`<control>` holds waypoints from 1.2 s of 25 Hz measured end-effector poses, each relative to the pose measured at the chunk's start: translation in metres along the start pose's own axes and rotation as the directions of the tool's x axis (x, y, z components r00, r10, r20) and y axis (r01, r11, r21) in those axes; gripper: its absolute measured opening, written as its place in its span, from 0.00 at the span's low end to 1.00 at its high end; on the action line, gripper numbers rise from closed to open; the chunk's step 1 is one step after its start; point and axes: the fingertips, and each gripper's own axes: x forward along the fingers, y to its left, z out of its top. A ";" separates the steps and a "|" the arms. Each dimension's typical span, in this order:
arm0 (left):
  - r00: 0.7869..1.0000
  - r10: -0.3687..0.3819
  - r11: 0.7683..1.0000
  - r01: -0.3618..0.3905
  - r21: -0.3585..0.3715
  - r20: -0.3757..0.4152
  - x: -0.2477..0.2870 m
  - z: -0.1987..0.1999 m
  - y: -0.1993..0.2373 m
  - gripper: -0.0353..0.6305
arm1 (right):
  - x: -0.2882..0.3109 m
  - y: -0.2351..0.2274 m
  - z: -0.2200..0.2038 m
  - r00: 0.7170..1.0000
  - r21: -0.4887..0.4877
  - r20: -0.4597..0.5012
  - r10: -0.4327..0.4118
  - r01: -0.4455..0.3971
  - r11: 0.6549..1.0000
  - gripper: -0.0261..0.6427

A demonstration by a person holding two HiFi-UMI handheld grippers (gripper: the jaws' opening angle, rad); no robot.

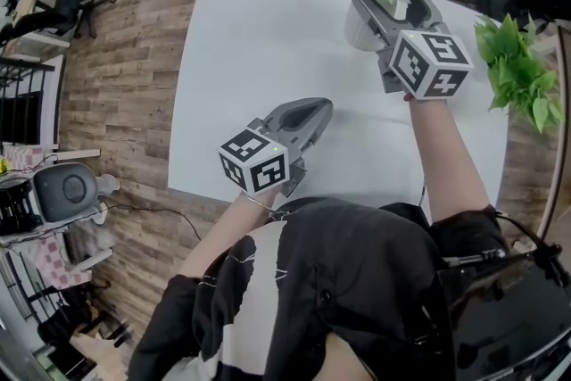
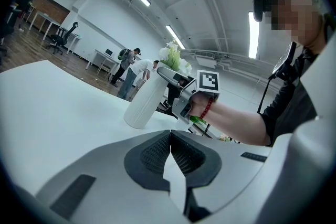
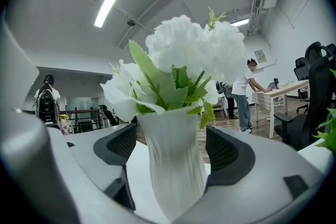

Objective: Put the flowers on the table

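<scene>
A white ribbed vase [image 3: 173, 160] with white flowers [image 3: 184, 55] and green leaves stands upright on the white table [image 1: 268, 40], near its far right corner [image 1: 361, 29]. My right gripper [image 1: 390, 6] is open, one jaw on each side of the vase. A narrow gap shows between the vase and each dark pad [image 3: 223, 149]. My left gripper [image 1: 321, 110] lies low over the table's near middle, shut with nothing in it, its pads meeting [image 2: 169, 136]. From the left gripper view, the vase [image 2: 143, 105] and the right gripper [image 2: 173, 81] show ahead.
A leafy green plant [image 1: 517, 71] hangs past the table's right edge. Wooden floor surrounds the table. A black office chair [image 3: 310, 107] stands at the right, and people stand at desks [image 3: 247, 94] in the background. Equipment [image 1: 62, 192] sits on the floor at the left.
</scene>
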 end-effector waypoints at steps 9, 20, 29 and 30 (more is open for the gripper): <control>0.999 -0.022 0.999 0.021 0.042 0.032 -0.013 0.014 -0.019 0.07 | -0.021 0.005 0.013 0.999 0.018 -0.010 -0.049 0.049 0.999 0.64; 0.996 -0.065 0.993 0.060 0.097 0.055 -0.031 0.016 -0.050 0.07 | -0.068 0.023 0.037 0.995 0.020 0.042 -0.092 0.092 0.996 0.64; 0.992 -0.106 0.983 0.094 0.160 0.067 -0.065 0.009 -0.089 0.07 | -0.124 0.061 0.057 0.990 0.022 0.095 -0.107 0.106 0.994 0.64; 0.992 -0.109 0.981 0.096 0.167 0.070 -0.068 0.009 -0.092 0.07 | -0.129 0.065 0.059 0.989 0.019 0.098 -0.109 0.108 0.994 0.64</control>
